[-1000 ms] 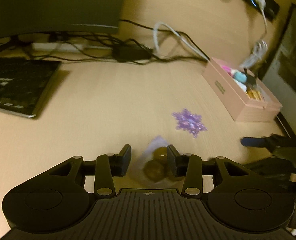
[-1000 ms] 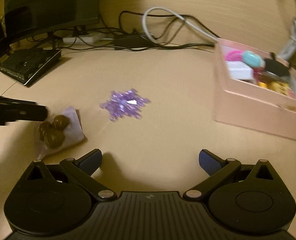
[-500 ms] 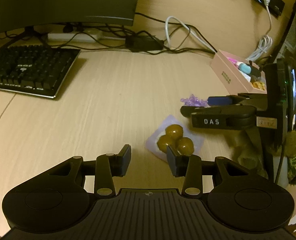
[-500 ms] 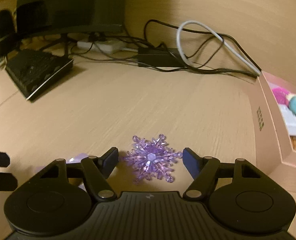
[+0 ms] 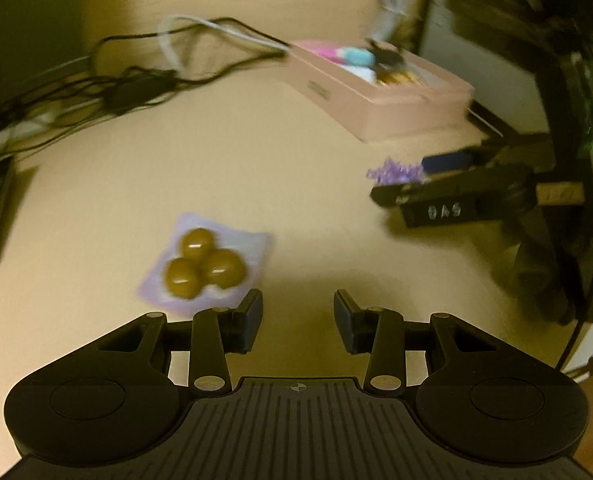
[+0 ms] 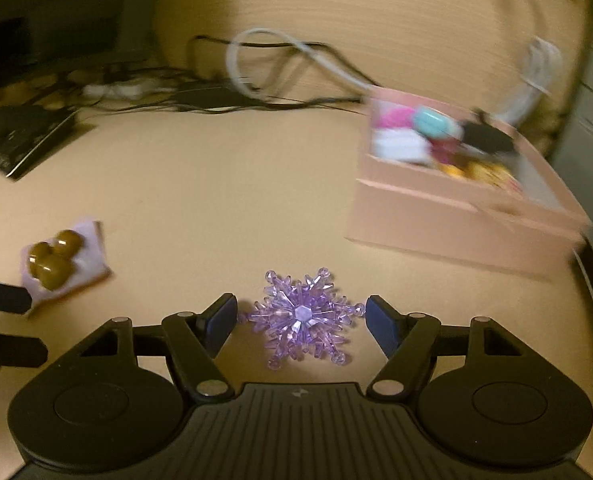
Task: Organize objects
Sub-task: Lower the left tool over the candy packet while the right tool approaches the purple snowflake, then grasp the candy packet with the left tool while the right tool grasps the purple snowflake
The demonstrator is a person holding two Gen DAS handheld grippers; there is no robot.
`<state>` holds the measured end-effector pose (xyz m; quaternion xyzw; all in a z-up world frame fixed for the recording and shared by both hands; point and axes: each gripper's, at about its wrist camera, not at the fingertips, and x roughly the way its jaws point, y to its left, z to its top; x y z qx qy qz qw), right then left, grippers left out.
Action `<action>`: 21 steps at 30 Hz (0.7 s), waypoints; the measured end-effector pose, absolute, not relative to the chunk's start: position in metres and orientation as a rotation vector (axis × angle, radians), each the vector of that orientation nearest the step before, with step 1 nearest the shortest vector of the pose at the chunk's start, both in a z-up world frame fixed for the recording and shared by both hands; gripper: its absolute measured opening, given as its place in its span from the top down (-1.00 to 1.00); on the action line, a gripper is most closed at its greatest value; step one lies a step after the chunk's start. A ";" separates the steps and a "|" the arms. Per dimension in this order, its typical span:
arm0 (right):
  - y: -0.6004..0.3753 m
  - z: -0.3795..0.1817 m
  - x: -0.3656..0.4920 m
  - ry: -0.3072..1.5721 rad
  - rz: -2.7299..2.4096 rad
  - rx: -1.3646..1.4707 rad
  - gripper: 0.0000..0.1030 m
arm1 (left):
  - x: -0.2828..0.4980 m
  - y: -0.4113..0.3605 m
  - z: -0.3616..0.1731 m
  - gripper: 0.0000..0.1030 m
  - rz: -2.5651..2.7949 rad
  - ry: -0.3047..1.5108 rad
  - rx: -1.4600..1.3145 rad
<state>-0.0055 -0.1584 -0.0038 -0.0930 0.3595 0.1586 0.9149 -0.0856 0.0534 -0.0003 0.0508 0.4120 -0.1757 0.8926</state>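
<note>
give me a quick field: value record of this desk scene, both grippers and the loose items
surface: wooden desk
right gripper: fingers either side of the purple snowflake, tips touching or nearly
left gripper: fingers apart, nothing between them
candy packet: three brown balls on a pale wrapper, flat on the desk, just ahead-left of the left gripper
pink box: open, holds small colourful items
background: cables, keyboard
</note>
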 end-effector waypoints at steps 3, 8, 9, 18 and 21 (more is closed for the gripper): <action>-0.176 -0.006 -0.007 0.738 0.272 -0.167 -0.69 | -0.084 0.038 -0.007 -0.08 -0.404 0.868 0.164; -0.196 -0.012 -0.003 0.754 0.226 -0.085 -0.86 | -0.085 0.016 -0.013 -0.85 -0.477 0.898 0.236; -0.197 -0.012 -0.001 0.759 0.223 -0.072 -0.88 | -0.086 0.012 -0.014 -0.87 -0.492 0.901 0.255; -0.195 -0.016 0.000 0.764 0.227 -0.072 -0.99 | -0.073 0.052 0.008 -0.64 -0.326 0.759 0.291; -0.195 -0.016 0.001 0.765 0.227 -0.073 -1.00 | -0.056 0.068 -0.001 -0.64 -0.279 0.804 0.291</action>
